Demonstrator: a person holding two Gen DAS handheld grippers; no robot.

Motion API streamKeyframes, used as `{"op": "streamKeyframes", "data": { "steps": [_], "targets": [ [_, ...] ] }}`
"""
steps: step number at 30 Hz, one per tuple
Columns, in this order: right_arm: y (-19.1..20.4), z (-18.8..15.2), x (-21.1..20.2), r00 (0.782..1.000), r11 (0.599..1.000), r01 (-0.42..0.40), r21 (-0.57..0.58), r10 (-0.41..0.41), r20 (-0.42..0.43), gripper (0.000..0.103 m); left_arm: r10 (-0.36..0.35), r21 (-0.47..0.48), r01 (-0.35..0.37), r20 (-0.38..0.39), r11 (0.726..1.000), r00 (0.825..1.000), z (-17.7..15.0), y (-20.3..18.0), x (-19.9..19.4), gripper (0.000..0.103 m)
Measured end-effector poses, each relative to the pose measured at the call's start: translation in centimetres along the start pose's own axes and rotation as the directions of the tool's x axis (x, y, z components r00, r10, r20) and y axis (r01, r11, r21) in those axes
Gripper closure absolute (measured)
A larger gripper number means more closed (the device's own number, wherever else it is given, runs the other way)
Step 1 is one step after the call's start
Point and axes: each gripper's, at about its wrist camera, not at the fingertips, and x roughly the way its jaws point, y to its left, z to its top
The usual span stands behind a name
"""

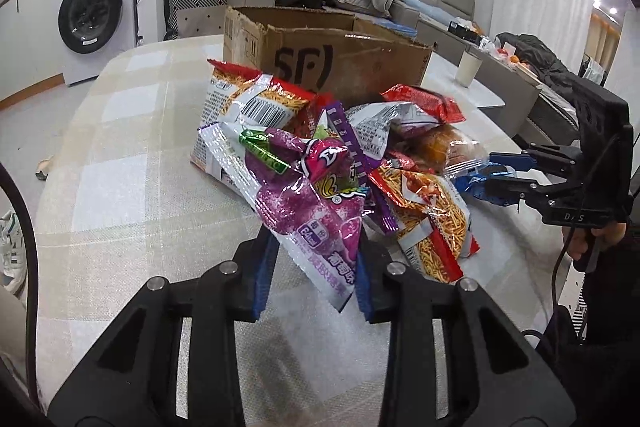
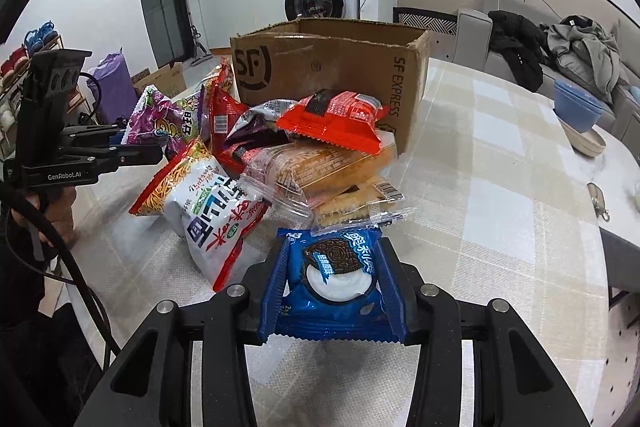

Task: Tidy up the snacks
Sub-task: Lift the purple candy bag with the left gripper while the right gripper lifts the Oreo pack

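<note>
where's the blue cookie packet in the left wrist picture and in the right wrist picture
Left wrist view: the blue cookie packet shows only as a sliver at right of centre, clamped in the right gripper beside the snack pile.
Right wrist view: the packet sits low in the middle, between the blue fingers, just in front of the pile.
Shared landmark: the cardboard box behind the snacks.

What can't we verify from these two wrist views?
- Inside of the cardboard box: both views, hidden by its own walls.
- Bottom of the snack pile: both views, covered by the upper packets.
- Lower end of the purple packet: left wrist view, partly behind the left gripper fingers.
- Oreo packet edges: right wrist view, covered by the right gripper pads.
</note>
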Motion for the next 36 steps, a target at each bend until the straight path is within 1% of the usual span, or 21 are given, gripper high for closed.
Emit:
{"op": "streamKeyframes", "data": {
  "steps": [6, 10, 11, 15, 17, 20, 22, 25, 27, 30, 31, 33, 36],
  "targets": [
    [-0.4, 0.2, -1.5, 0.999, 1.0, 0.002, 0.006, -0.002, 0.038, 0.059, -0.01, 0.0, 0.01, 0.043, 1.0, 0.999, 0.2, 0.1, -1.9, 0.073],
    [-0.9, 0.4, -2.9, 0.996, 1.0, -0.002, 0.023, 0.0, 0.091, 0.059, -0.009, 0.0, 0.009, 0.076, 1.0, 0.997, 0.4, -0.1, -3.3, 0.073],
    [-1.0, 0.4, -3.1, 0.995, 1.0, -0.005, 0.027, 0.002, 0.1, 0.059, -0.013, 0.001, 0.013, 0.088, 1.0, 0.996, 0.6, -0.2, -3.6, 0.079],
    [-0.9, 0.7, -3.5, 0.993, 1.0, -0.004, 0.027, 0.001, 0.122, 0.059, -0.024, 0.0, 0.024, 0.113, 1.0, 0.993, 1.1, -0.5, -4.5, 0.08],
    [-0.7, 0.8, -3.1, 0.994, 1.0, -0.003, 0.022, 0.001, 0.113, 0.059, -0.008, -0.006, 0.009, 0.096, 1.0, 0.995, 1.0, -0.3, -4.2, 0.079],
    [-0.3, 0.7, -2.6, 0.995, 1.0, -0.007, 0.014, 0.006, 0.098, 0.059, -0.005, -0.022, 0.005, 0.038, 1.0, 0.999, 0.6, 0.0, -2.5, 0.079],
    [-0.2, 0.7, -2.6, 0.995, 1.0, -0.009, 0.012, 0.008, 0.099, 0.059, 0.018, -0.028, -0.017, 0.023, 0.999, 1.0, 0.6, -0.1, -1.9, 0.078],
    [-0.4, 0.7, -2.7, 0.995, 1.0, -0.01, 0.015, 0.009, 0.103, 0.059, 0.02, -0.038, -0.019, 0.015, 0.999, 1.0, 0.6, 0.0, -1.7, 0.076],
    [-0.4, 0.7, -2.7, 0.995, 1.0, -0.011, 0.019, 0.009, 0.103, 0.059, 0.035, -0.042, -0.034, 0.001, 0.999, 0.999, 0.5, -0.1, -1.1, 0.069],
    [-0.3, 0.7, -2.7, 0.994, 1.0, -0.01, 0.014, 0.008, 0.105, 0.059, 0.051, -0.054, -0.051, -0.003, 0.997, 0.999, 0.4, -0.2, -0.1, 0.067],
    [-0.2, 0.7, -2.7, 0.994, 1.0, -0.011, 0.013, 0.01, 0.107, 0.059, 0.047, -0.065, -0.047, 0.001, 0.997, 0.999, 0.4, -0.3, -0.1, 0.068],
    [-0.1, 0.7, -2.9, 0.994, 1.0, -0.013, 0.009, 0.012, 0.111, 0.059, 0.029, -0.066, -0.028, 0.019, 0.997, 0.999, 0.4, -0.4, 0.0, 0.082],
    [-0.1, 0.7, -3.1, 0.993, 1.0, -0.014, 0.008, 0.013, 0.119, 0.059, 0.024, -0.049, -0.023, 0.033, 0.999, 0.999, 0.5, -1.0, -0.2, 0.085]
  ]
}}
